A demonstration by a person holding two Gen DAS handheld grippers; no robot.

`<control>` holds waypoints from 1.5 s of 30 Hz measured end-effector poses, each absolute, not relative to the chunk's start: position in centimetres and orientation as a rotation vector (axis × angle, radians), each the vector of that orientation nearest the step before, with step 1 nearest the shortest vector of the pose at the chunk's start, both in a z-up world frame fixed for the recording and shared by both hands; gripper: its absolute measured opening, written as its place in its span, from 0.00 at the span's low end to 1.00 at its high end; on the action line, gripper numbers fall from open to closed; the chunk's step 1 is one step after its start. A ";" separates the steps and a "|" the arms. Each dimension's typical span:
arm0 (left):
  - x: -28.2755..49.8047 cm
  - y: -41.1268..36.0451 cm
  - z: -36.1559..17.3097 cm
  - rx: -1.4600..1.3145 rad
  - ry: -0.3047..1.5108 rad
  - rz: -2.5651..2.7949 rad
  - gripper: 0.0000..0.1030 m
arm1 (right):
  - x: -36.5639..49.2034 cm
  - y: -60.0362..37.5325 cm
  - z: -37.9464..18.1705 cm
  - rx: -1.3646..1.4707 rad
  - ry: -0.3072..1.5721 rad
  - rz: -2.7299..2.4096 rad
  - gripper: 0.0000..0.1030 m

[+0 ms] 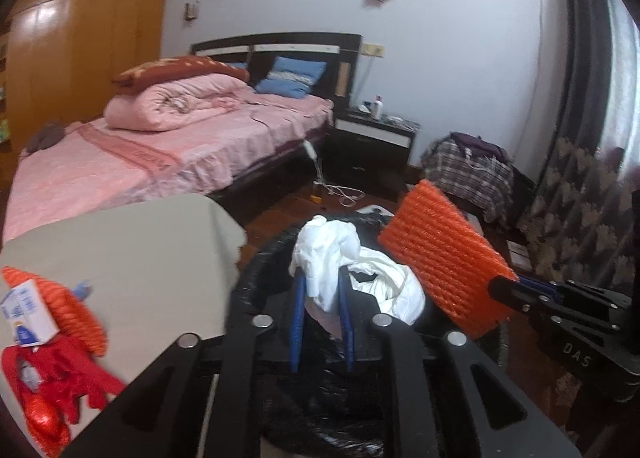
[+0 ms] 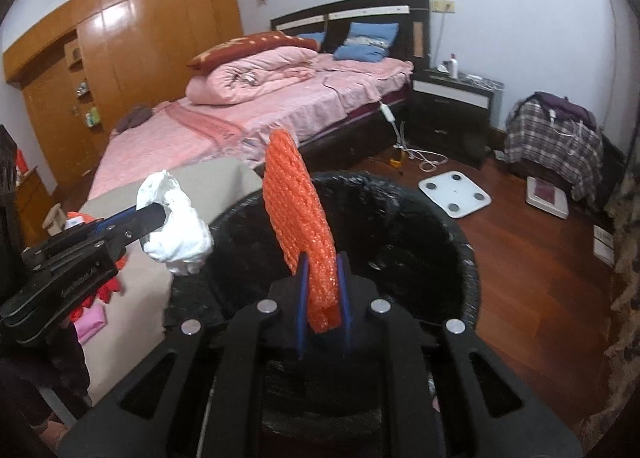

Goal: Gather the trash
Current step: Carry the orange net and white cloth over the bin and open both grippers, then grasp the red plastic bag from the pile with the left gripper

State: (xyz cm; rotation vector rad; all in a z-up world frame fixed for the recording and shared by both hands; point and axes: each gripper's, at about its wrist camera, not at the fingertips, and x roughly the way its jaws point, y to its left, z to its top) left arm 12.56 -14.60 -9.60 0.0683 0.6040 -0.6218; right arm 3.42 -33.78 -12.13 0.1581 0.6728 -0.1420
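Observation:
My left gripper (image 1: 322,286) is shut on a crumpled white plastic bag (image 1: 332,254) and holds it over the near rim of the black-lined trash bin (image 1: 256,270). It also shows in the right wrist view (image 2: 158,218) with the white bag (image 2: 176,226). My right gripper (image 2: 322,270) is shut on an orange foam net sleeve (image 2: 298,210) held upright above the bin's (image 2: 440,226) opening. The sleeve (image 1: 444,258) and right gripper (image 1: 500,290) also show in the left wrist view.
A beige table (image 1: 132,246) at the left carries another orange net (image 1: 76,310), a small white carton (image 1: 26,310) and red wrapping (image 1: 52,386). A pink bed (image 2: 248,118), a nightstand (image 2: 452,106), a white scale (image 2: 454,194) and a plaid bundle (image 2: 556,138) stand beyond on the wood floor.

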 end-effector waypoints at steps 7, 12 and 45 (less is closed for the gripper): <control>12.2 -13.5 -10.4 0.072 0.618 -0.620 0.56 | 3.8 -33.8 -12.2 0.149 0.677 -0.171 0.59; 12.0 -9.3 -9.8 0.064 0.583 -0.502 0.70 | 3.7 -32.3 -11.1 0.145 0.634 -0.152 0.89; 11.9 11.6 -18.8 -0.023 0.757 0.026 0.58 | 10.1 -12.5 -15.0 0.016 0.665 0.201 0.93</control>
